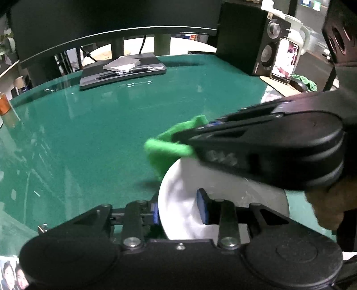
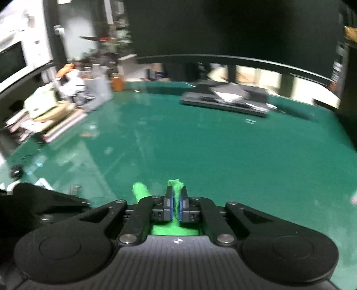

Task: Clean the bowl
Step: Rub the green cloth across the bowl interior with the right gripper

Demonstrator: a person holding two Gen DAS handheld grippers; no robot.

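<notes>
The left gripper (image 1: 178,208) is clamped on the rim of a white bowl (image 1: 178,200), 1 blue pad (image 1: 202,209) inside the bowl and the other outside its wall. The bowl sits tilted above the green table (image 1: 100,133), at the near edge, well in front of the monitor (image 1: 111,20) and its flat stand (image 1: 122,71). The right gripper (image 2: 175,203) is closed tight on a bright green cloth (image 2: 176,189), whose bunched end touches the bowl's far rim in the left wrist view.
</notes>
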